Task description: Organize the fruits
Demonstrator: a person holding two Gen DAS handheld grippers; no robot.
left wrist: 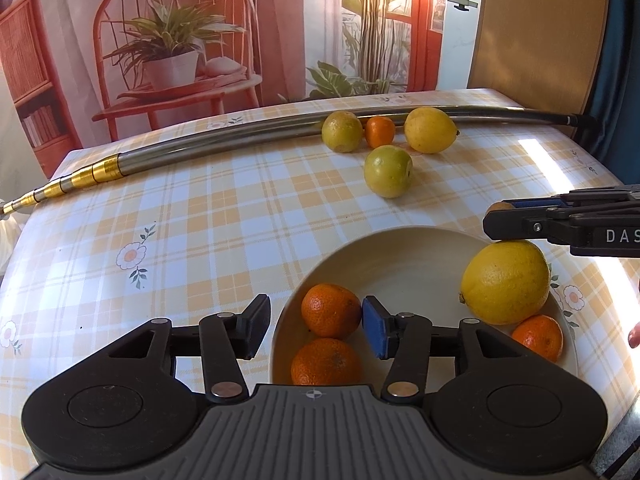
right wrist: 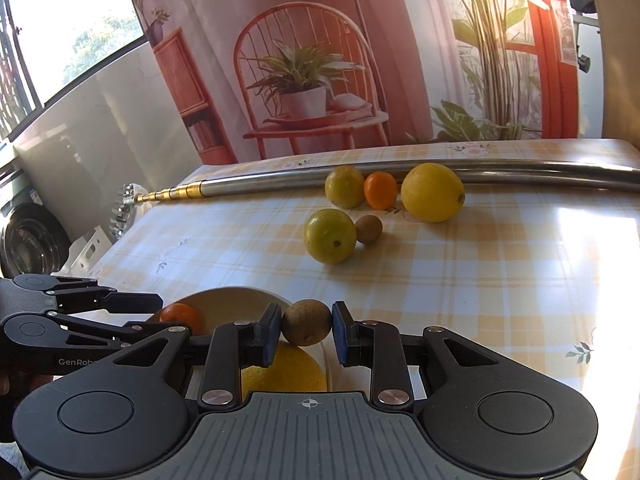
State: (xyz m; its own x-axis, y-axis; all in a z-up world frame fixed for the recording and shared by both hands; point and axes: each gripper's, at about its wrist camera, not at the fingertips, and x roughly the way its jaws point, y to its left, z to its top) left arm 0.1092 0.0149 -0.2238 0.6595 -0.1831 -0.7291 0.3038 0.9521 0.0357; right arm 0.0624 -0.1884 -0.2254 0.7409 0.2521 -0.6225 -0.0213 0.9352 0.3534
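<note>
A cream bowl [left wrist: 404,252] holds three tangerines [left wrist: 331,310] and a lemon [left wrist: 506,282]. My left gripper [left wrist: 316,328] is open over the bowl's left rim, and one tangerine sits just below, between its fingers. My right gripper [right wrist: 306,328] is shut on a small brown kiwi [right wrist: 307,322], held above the bowl's [right wrist: 240,298] right edge and over the lemon [right wrist: 288,372]. From the left wrist view the right gripper [left wrist: 500,214] enters at the right with the kiwi [left wrist: 498,206] at its tip. The left gripper [right wrist: 152,312] shows at lower left.
Loose on the checked tablecloth [right wrist: 480,280] lie two yellow-green fruits [right wrist: 329,235], a second kiwi [right wrist: 369,229], a tangerine [right wrist: 380,189] and a lemon [right wrist: 432,192]. A long metal pole [right wrist: 280,184] lies across the far side. The table's left edge drops off.
</note>
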